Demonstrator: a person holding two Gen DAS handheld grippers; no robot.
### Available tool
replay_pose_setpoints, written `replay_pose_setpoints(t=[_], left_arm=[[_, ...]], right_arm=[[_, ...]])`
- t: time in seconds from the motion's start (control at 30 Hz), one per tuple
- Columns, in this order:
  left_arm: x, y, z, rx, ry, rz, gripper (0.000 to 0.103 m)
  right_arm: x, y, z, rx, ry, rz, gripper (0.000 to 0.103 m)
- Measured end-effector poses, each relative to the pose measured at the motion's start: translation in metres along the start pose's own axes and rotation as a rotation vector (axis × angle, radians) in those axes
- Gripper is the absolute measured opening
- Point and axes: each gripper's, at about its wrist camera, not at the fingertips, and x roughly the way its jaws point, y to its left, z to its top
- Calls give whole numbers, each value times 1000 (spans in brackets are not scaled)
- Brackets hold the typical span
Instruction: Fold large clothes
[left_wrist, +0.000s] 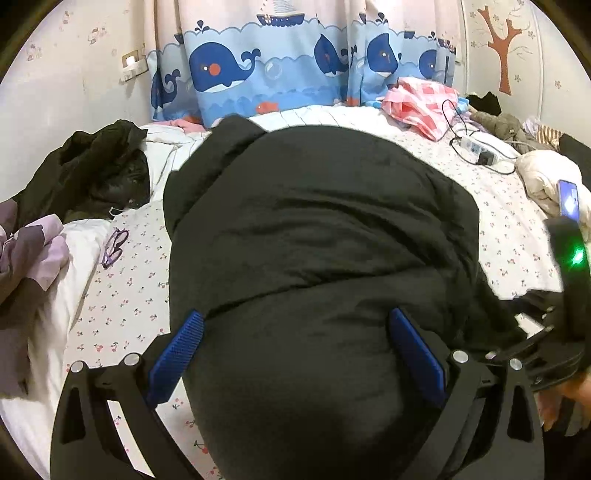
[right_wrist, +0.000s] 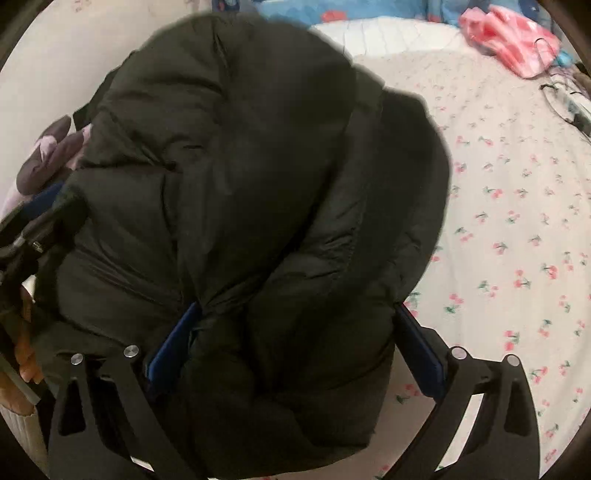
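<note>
Black puffer jacket (left_wrist: 317, 236) bunched on the bed (left_wrist: 509, 236), both sets of jaws spread wide around its padding.

Left gripper (left_wrist: 295, 354) low over the near end of the jacket, blue pads (left_wrist: 177, 362) apart with quilted fabric bulging between them. Right gripper (right_wrist: 295, 343) likewise wide, jaws straddling a thick fold of the same jacket (right_wrist: 258, 184), one pad pressed against a crease. Cherry-print sheet (right_wrist: 517, 240) bare to the right; pink checked cloth (left_wrist: 417, 99) and whale-print curtain (left_wrist: 236, 70) beyond; another dark garment (left_wrist: 99, 166) heaped at left.
</note>
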Motion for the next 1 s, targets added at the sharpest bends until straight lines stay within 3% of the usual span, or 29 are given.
replay_pose_setpoints(t=[0.13, 0.3, 0.37, 0.43, 0.47, 0.5, 0.57, 0.77, 1.0], left_arm=[[-3, 1, -2, 0, -8, 12, 96], [-5, 1, 1, -15, -17, 11, 96], [-6, 1, 2, -16, -24, 17, 96], [-6, 2, 2, -21, -28, 20, 96], [-6, 3, 3, -28, -30, 17, 96], [-6, 4, 4, -34, -31, 14, 96], [-6, 6, 4, -47, -35, 2, 96], [-1, 3, 3, -39, -21, 11, 96], [-7, 3, 3, -25, -32, 38, 96]], right_arm=[[-46, -3, 21, -23, -221, -99, 96], [-62, 4, 80, -74, -354, -112, 96], [-37, 4, 99, -74, -329, -116, 96], [17, -6, 120, -9, -221, -107, 96], [31, -10, 130, 18, -178, -79, 96], [59, -27, 126, 103, -126, 3, 96], [77, -46, 115, 185, -119, 69, 96], [77, -59, 114, 216, -103, 113, 96], [34, -44, 85, 221, -167, 94, 96]])
